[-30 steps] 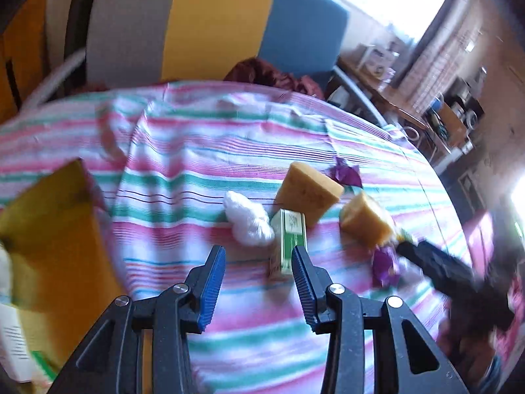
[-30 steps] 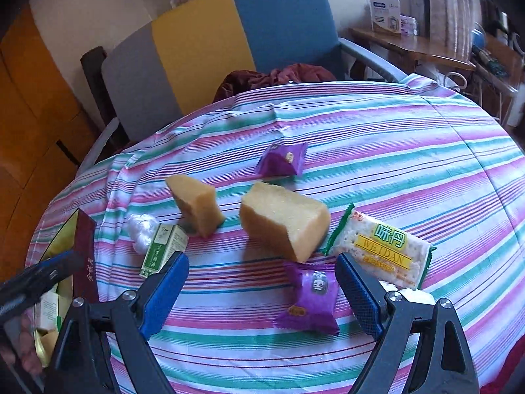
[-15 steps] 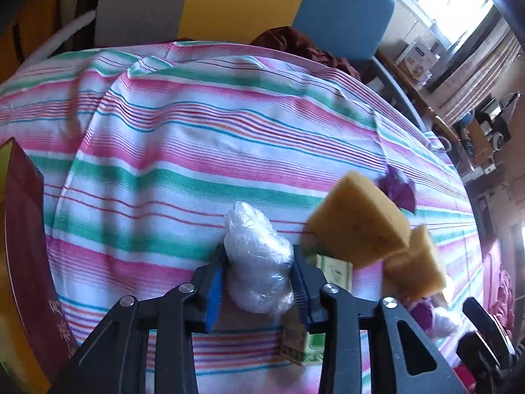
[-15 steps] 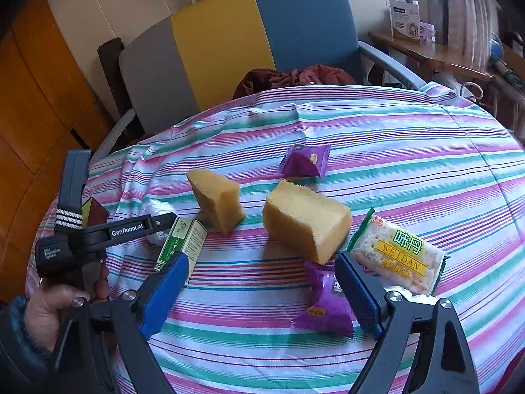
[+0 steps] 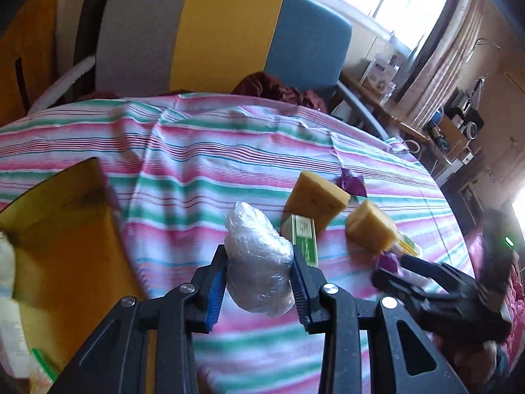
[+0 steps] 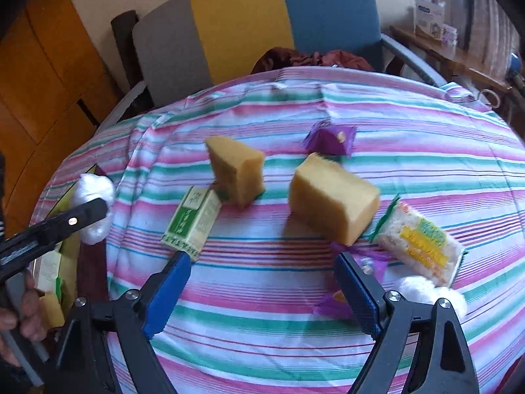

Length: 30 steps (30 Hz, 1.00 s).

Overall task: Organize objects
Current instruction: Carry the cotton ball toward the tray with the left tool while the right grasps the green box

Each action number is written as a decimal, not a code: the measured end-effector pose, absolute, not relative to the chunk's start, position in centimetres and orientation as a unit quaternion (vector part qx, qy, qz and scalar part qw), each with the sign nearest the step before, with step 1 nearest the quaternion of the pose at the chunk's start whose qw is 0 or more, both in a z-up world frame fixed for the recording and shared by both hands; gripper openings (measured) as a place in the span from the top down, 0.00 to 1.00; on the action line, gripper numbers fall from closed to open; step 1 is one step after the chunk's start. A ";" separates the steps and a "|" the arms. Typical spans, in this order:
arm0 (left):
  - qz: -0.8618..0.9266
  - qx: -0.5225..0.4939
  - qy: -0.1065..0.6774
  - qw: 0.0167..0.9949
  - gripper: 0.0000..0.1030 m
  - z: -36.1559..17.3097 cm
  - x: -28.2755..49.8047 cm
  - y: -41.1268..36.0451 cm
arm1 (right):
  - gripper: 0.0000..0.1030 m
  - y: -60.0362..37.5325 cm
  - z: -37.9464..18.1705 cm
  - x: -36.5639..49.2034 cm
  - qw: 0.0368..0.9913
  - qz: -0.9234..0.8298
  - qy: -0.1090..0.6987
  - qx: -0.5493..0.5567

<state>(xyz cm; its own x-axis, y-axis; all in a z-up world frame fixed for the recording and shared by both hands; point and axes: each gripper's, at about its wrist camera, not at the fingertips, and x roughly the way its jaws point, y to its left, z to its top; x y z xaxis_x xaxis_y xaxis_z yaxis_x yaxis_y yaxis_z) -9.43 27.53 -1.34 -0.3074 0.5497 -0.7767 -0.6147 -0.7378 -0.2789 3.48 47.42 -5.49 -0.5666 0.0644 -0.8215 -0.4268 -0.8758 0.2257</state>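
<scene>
My left gripper (image 5: 259, 253) is shut on a white lump wrapped in clear plastic (image 5: 252, 229) and holds it off the striped cloth, beside an open gold-lined box (image 5: 59, 229). The right wrist view shows that lump (image 6: 93, 193) at the far left, over the box's edge. My right gripper (image 6: 262, 259) hovers low over the cloth, its jaws wide and closing. A purple candy wrapper (image 6: 356, 257) lies at its right fingertip; bare cloth fills the gap. Ahead lie a green carton (image 6: 193, 220) and two yellow cake blocks (image 6: 236, 170) (image 6: 331, 197).
A cracker packet (image 6: 420, 243) and a second white wrapped lump (image 6: 423, 290) lie at the right. Another purple candy (image 6: 329, 138) sits behind the cakes. A grey, yellow and blue chair (image 6: 239, 23) stands past the round table (image 6: 426, 124). A hand (image 6: 19, 321) holds the left gripper.
My left gripper closed on the wrapped white lump, lifted it off the cloth and carried it left towards the gold box. The right gripper edged closer to the cakes and the purple candy.
</scene>
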 end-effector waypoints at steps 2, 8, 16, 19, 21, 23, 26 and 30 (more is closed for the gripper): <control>0.810 -0.460 0.032 0.362 0.65 -0.9 -8.7 25.8 | 0.15 47.0 -5.7 2.9 0.126 0.857 0.217 -0.450; 0.816 -0.452 0.013 0.360 0.65 -0.2 -7.0 21.0 | 0.15 44.9 -6.0 -0.8 0.102 0.848 0.232 -0.465; 0.830 -0.440 -0.016 0.341 0.65 0.8 -6.0 14.2 | 0.70 43.8 -10.0 -7.9 0.137 0.813 0.204 -0.527; 0.843 -0.425 -0.025 0.329 0.65 1.3 -5.9 11.4 | 0.70 42.7 -10.2 -7.7 0.139 0.819 0.165 -0.531; 0.847 -0.427 -0.036 0.315 0.65 1.0 -6.1 9.5 | 0.70 41.5 -10.2 -6.8 0.124 0.823 0.132 -0.539; 0.852 -0.432 -0.043 0.293 0.65 0.5 -6.5 7.6 | 0.70 40.3 -10.4 -5.6 0.110 0.825 0.094 -0.546; 0.860 -0.438 -0.063 0.254 0.65 -0.1 -7.1 4.4 | 0.70 39.4 -10.4 -3.6 0.082 0.823 0.092 -0.554; 0.871 -0.441 -0.086 0.199 0.65 -0.6 -7.3 0.1 | 0.70 38.5 -10.4 -1.6 0.061 0.827 0.088 -0.552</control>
<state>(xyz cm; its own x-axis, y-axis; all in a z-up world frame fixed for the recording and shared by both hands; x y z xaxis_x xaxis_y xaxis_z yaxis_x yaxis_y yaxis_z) -7.28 0.12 -0.56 -0.5325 0.4221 -0.7337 -0.2709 -0.9062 -0.3247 -1.64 38.53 -10.44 -0.3838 0.0047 -0.9234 -0.1981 -0.9771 0.0773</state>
